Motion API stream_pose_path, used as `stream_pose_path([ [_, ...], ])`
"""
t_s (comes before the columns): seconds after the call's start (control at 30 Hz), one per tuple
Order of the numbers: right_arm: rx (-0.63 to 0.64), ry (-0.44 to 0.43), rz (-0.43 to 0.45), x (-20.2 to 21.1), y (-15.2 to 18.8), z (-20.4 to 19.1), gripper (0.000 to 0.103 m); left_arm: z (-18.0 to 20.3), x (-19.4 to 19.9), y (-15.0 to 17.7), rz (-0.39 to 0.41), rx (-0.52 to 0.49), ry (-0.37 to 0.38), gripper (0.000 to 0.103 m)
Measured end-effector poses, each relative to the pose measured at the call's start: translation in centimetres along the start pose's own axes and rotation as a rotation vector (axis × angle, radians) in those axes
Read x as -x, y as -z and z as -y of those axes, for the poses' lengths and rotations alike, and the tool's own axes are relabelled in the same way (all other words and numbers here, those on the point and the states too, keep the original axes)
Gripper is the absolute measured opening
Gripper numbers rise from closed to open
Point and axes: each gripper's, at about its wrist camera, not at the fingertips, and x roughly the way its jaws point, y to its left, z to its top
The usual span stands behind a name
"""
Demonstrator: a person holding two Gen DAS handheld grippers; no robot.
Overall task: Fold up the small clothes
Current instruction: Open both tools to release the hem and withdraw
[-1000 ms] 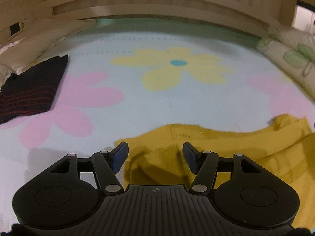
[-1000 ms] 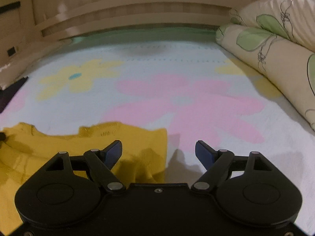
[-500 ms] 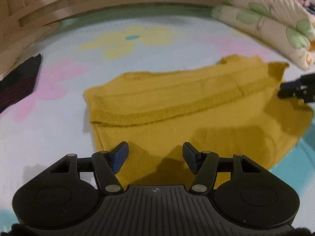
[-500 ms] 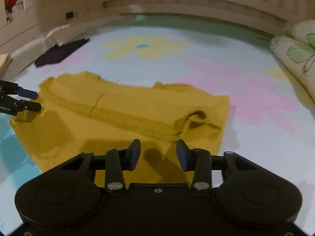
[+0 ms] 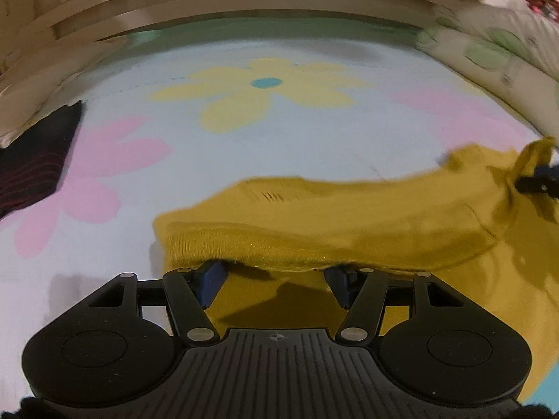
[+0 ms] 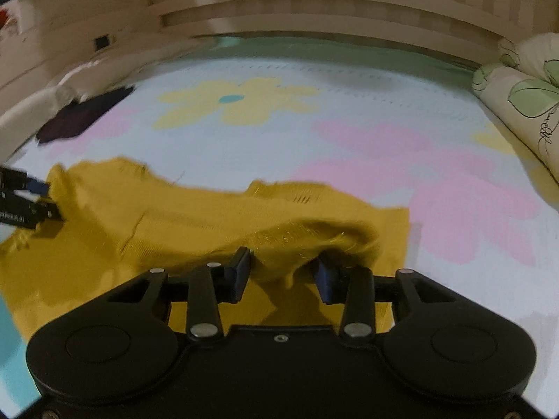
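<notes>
Sweater [image 5: 349, 216] hem lifts off the bed [image 5: 279, 146]: your right fingers [image 6: 241, 272] have just closed, bunching it; left fingers [image 5: 209, 279] half-open underneath, grip unclear.

— Any writing you can make out from here?

— Hardly any. In the right wrist view, at the left edge of the frame, the left gripper [image 6: 52, 202] pokes in, and there is a pale line of print along its black body. It is too blurred to read; I can't give you a single sure letter.

— And on the gripper bodies up close?

— The left one, at the lower middle of its own view, carries a small round crosshair mark, no words. Nothing else bears a label or number.
</notes>
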Motion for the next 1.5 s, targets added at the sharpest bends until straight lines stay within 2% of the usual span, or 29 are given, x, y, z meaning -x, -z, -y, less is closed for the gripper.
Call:
stream_pose_path([
  [0.3, -0.199, 0.082, 0.002, -2.5, -2.7, 4.0, 0.049, -2.9, -2.0, -3.0, -0.02, 0.119, -0.078, 0.059],
  [0.47, -0.21, 0.097, 0.045, -0.8, -2.7, 4.7, 0.053, -3.2, 0.1, -2.4, -0.02, 0.146, -0.042, 0.059],
  [0.53, -0.209, 0.098, 0.053, 0.0, -2.4, 4.7, 0.06, -2.4, 1.2, -1.6, -0.023, 0.125, -0.008, 0.059],
  [0.6, -0.178, 0.082, 0.044, 0.4, -2.1, 3.9, 0.074, -1.3, 1.8, -0.6, -0.04, 0.083, 0.028, 0.061],
  [0.63, -0.153, 0.074, 0.035, 0.7, -1.6, 3.3, 0.076, -0.7, 2.0, 0.0, -0.052, 0.063, 0.042, 0.064],
  [0.73, -0.087, 0.073, -0.003, 0.4, -0.6, 1.6, 0.081, 0.5, 1.9, 1.5, -0.073, 0.025, 0.045, 0.081],
  [0.77, -0.071, 0.074, -0.017, 0.2, -0.4, 1.3, 0.087, 0.5, 1.7, 1.9, -0.071, 0.012, 0.035, 0.084],
  [0.8, -0.059, 0.074, -0.029, -0.2, -0.1, 1.0, 0.089, 0.7, 1.6, 2.2, -0.063, -0.004, 0.019, 0.085],
  [0.87, -0.053, 0.082, -0.055, -1.0, 0.1, 0.9, 0.089, 0.7, 1.3, 2.3, -0.053, -0.011, -0.003, 0.093],
  [0.93, -0.061, 0.108, -0.077, -1.9, 0.0, 1.2, 0.089, 0.2, 0.9, 2.1, -0.056, 0.02, -0.006, 0.095],
  [1.0, -0.104, 0.118, -0.087, -2.4, -0.2, 2.0, 0.089, 0.0, 0.6, 1.7, -0.056, 0.036, -0.018, 0.095],
  [1.07, -0.197, 0.122, -0.094, -3.1, -0.3, 3.7, 0.089, -0.3, 0.2, 1.4, -0.062, 0.053, -0.031, 0.101],
  [1.13, -0.301, 0.13, -0.093, -3.6, -0.3, 5.7, 0.091, -0.6, -0.3, 1.1, -0.081, 0.077, -0.059, 0.103],
  [1.27, -0.37, 0.15, -0.082, -3.7, -0.8, 7.3, 0.091, -2.8, -0.8, 0.8, -0.113, 0.24, -0.031, 0.102],
  [1.37, -0.436, 0.14, -0.076, -2.6, -0.9, 7.8, 0.091, -3.0, -0.2, 0.6, -0.15, 0.268, -0.025, 0.102],
  [1.5, -0.487, 0.097, -0.048, -0.3, -0.7, 8.0, 0.091, -2.8, 1.7, 0.7, -0.174, 0.305, 0.031, 0.102],
])
